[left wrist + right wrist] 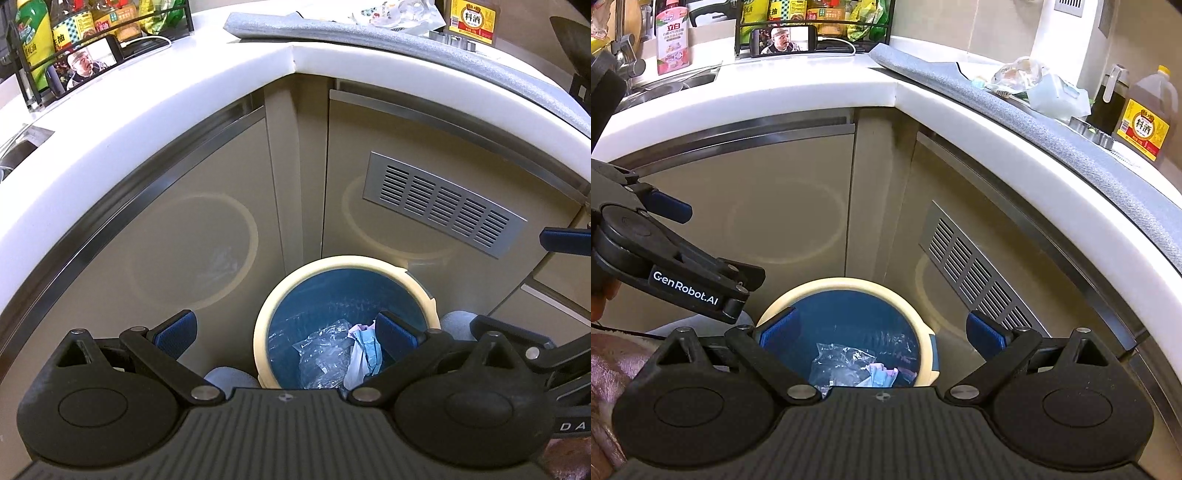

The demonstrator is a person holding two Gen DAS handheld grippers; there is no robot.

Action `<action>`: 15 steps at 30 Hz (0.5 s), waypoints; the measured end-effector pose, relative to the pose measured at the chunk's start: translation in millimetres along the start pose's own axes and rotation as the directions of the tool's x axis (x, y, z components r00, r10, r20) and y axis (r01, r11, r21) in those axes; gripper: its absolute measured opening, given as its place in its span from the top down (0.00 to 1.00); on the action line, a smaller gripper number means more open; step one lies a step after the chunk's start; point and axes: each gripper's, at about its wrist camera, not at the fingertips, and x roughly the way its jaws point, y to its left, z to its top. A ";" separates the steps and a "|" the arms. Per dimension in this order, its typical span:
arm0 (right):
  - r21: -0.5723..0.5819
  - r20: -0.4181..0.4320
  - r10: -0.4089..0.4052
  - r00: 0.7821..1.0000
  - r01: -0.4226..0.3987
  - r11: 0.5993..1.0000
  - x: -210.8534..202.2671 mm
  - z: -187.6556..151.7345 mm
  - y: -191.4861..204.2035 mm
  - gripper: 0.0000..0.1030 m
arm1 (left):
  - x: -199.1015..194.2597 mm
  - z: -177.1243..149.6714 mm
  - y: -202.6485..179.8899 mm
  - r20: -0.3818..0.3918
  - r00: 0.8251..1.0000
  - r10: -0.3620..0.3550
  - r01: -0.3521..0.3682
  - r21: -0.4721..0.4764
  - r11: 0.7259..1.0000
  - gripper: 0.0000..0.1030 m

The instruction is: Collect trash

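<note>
A round trash bin (pixel 275 301) with a cream rim and a blue liner stands on the floor in the cabinet corner; it also shows in the right wrist view (pixel 846 284). Clear crumpled plastic (pixel 323 350) and pale paper scraps (pixel 364 352) lie inside it, also seen in the right wrist view as plastic (pixel 838 360) and paper (pixel 882 374). My left gripper (pixel 286 332) hovers above the bin, open and empty. My right gripper (pixel 882 332) is above it too, open and empty. More plastic trash (pixel 1021 75) lies on the counter.
A white corner counter (pixel 798 92) runs above beige cabinet doors with a metal vent (pixel 443 203). A grey mat (pixel 1034 110), a cooking-wine bottle (pixel 1145 122), a phone (pixel 783 40) by a bottle rack and a sink (pixel 676 83) are on the counter.
</note>
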 end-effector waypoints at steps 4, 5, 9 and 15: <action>-0.004 -0.003 0.003 1.000 -0.003 1.000 1.1 0.3 0.8 0.06 | 0.5 0.4 0.9 -0.005 1.000 -0.003 0.003 -0.007 1.000 0.00; -0.006 -0.004 0.003 1.000 -0.003 1.000 1.2 0.3 0.4 0.06 | 0.4 0.3 1.1 -0.005 1.000 -0.003 0.003 -0.007 1.000 0.00; -0.006 -0.005 0.003 1.000 -0.003 1.000 1.4 0.8 0.4 0.06 | 0.1 0.6 1.1 -0.002 1.000 -0.003 0.003 -0.006 1.000 0.00; -0.005 -0.008 0.006 1.000 -0.006 1.000 2.6 0.4 0.3 0.06 | 1.0 0.5 0.5 -0.007 1.000 -0.004 0.004 -0.006 1.000 0.00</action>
